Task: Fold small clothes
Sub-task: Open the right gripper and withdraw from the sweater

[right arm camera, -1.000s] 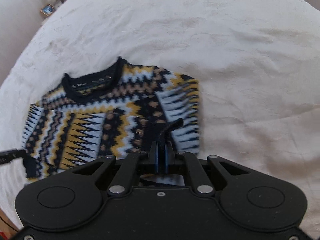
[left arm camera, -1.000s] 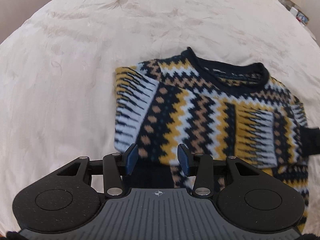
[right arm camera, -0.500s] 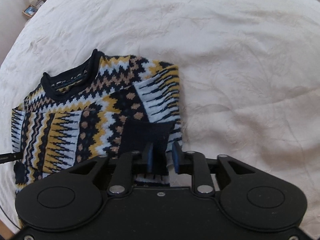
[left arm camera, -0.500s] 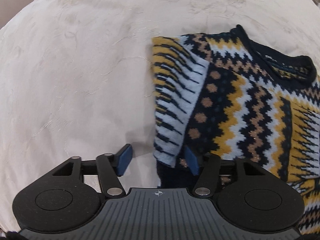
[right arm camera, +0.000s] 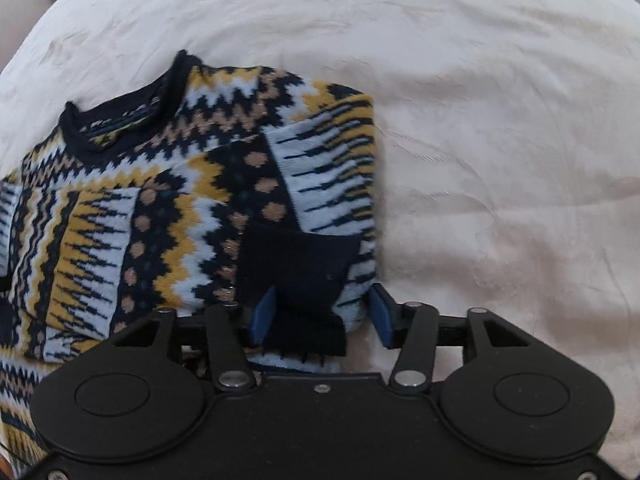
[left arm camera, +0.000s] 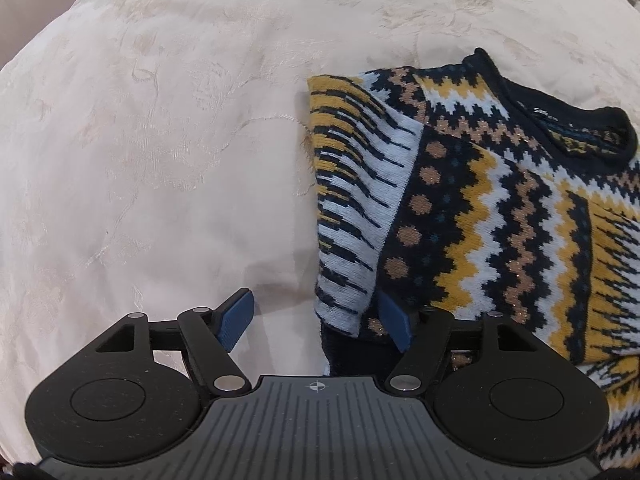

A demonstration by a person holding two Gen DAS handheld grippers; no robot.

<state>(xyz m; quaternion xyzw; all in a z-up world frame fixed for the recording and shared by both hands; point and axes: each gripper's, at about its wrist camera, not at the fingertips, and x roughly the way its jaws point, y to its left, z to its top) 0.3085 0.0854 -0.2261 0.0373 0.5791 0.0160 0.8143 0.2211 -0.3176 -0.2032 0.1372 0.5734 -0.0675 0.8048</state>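
The patterned sweater (left arm camera: 500,216) lies flat on the pale bedspread (left arm camera: 160,140), collar toward the top of both frames, with each sleeve already folded in over the body. In the left wrist view it fills the right half of the frame; in the right wrist view it fills the left half, so the garment sits between the two hands with its long axis running from the collar down toward the cameras.

The left gripper (left arm camera: 316,322) has just been opening. Its jaws stand well apart and straddle the sweater's left edge: the left pad is over bare bedspread, the right pad is over the knit beside the folded left sleeve (left arm camera: 356,200), and neither pad presses on cloth.

The right gripper (right arm camera: 322,318) has also just been opening. Its jaws bracket the dark cuff (right arm camera: 300,264) of the folded right sleeve (right arm camera: 332,172) near the sweater's right edge; the cuff lies loose between the pads, apparently let go.

Both sleeves look placed, so the sleeve fold seems finished. What the coming move turns on is that the hem lies nearest both grippers — at the bottom of each frame, partly hidden under the gripper bodies — and the collar farthest away. A bottom-to-collar fold would likely need each hand to pinch its own lower corner and carry it up along that long axis.
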